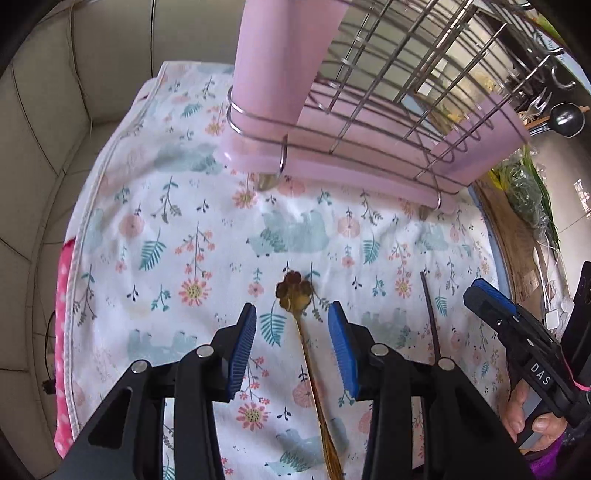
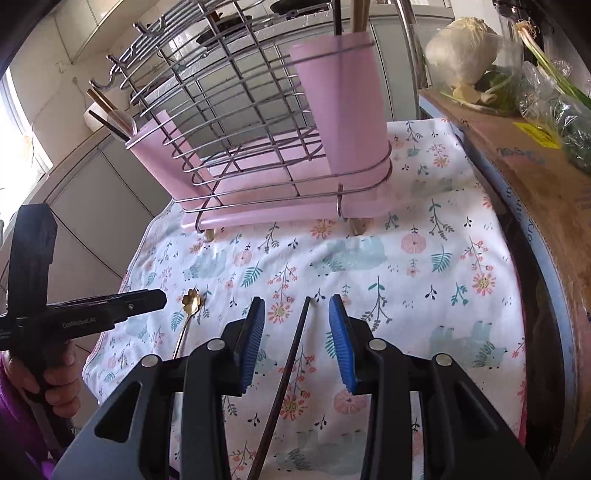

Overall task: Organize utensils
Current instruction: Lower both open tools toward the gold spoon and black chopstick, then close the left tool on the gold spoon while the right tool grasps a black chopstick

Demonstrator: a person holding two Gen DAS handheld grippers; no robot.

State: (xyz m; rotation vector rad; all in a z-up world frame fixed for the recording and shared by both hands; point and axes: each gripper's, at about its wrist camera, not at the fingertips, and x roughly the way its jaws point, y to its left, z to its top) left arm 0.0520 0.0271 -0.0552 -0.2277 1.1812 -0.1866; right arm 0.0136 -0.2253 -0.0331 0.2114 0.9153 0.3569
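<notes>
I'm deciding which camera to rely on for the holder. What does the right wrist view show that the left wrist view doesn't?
Only the right wrist view shows the tops of the pink cups with utensils standing in them, plus a cabbage on a cardboard box.

Only the left wrist view shows the pink dotted cloth under the floral cloth's edge, and a dark ladle hanging at the rack's end.

Both show the wire rack, floral cloth, gold spoon between the left gripper's open jaws, and dark chopstick between the right gripper's open jaws.
</notes>
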